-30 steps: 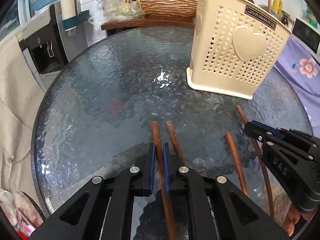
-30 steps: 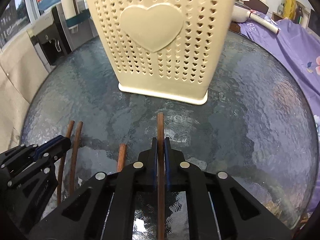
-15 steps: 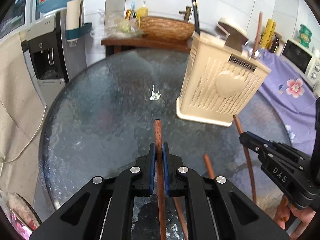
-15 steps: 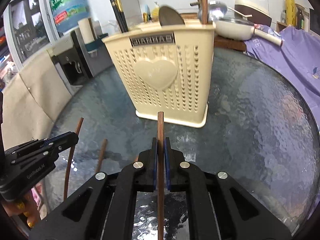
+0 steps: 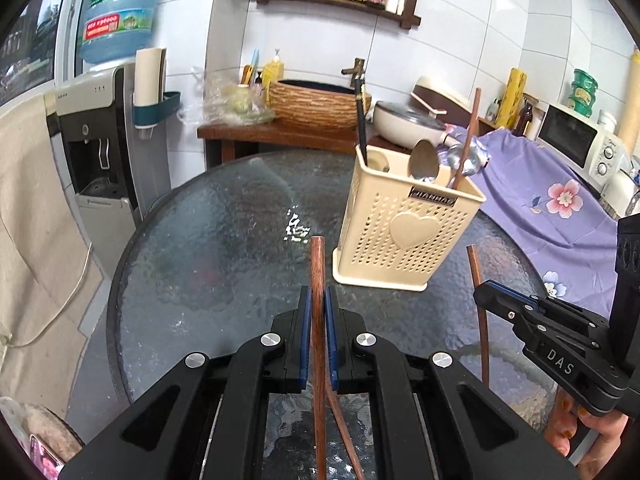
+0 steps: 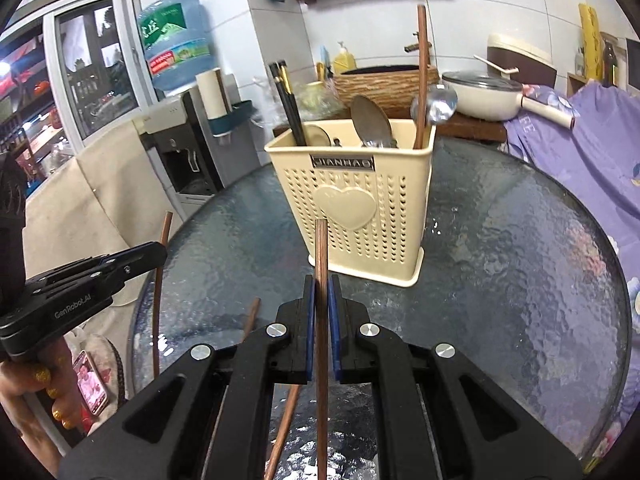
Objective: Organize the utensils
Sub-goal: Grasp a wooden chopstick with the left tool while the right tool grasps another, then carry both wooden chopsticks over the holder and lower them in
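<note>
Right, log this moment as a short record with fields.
left gripper: shut on a brown chopstick
right gripper: shut on another brown chopstick
holder: cream utensil holder upright on the glass table
in holder: spoons, black chopsticks, one brown chopstick
left on table: loose brown chopsticks

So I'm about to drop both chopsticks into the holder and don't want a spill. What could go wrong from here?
1. Each hand-held gripper, left and right, pinches its brown chopstick near one end; the long free end may swing and miss.
2. The cream holder is light-looking and already crowded with spoons and black chopsticks; a knock might tip it on the glass table.
</note>
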The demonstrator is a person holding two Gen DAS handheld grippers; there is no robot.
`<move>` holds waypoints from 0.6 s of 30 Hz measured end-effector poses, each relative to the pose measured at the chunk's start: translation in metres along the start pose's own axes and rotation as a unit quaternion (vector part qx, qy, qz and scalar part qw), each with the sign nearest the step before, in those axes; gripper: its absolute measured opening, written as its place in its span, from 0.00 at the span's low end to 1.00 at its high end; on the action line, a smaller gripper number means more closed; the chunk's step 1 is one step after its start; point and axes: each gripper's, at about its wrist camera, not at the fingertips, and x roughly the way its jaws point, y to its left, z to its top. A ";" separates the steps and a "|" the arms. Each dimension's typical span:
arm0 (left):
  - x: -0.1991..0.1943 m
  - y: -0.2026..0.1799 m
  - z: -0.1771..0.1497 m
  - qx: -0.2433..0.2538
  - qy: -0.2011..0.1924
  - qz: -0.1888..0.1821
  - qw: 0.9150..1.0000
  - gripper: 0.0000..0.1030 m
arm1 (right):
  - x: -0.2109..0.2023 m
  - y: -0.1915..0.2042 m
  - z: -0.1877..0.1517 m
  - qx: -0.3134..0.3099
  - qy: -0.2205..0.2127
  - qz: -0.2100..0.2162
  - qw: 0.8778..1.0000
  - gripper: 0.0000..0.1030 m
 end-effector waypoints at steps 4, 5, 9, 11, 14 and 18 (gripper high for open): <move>-0.013 -0.002 0.005 0.006 -0.014 -0.006 1.000 0.06 | -0.014 0.002 0.006 -0.007 -0.012 0.008 1.000 0.07; -0.017 -0.002 0.007 0.006 -0.017 -0.009 1.000 0.06 | -0.017 0.002 0.008 -0.009 -0.015 0.009 1.000 0.07; -0.029 -0.005 0.011 0.016 -0.032 -0.009 0.999 0.06 | -0.031 0.005 0.011 -0.015 -0.024 0.017 0.999 0.07; -0.034 -0.006 0.012 0.020 -0.037 -0.010 0.999 0.06 | -0.038 0.008 0.013 -0.020 -0.029 0.019 0.999 0.07; -0.038 -0.009 0.014 0.026 -0.043 -0.008 0.999 0.06 | -0.046 0.010 0.016 -0.024 -0.036 0.022 0.999 0.07; -0.045 -0.011 0.017 0.034 -0.051 -0.008 0.998 0.06 | -0.056 0.011 0.023 -0.029 -0.047 0.024 0.998 0.07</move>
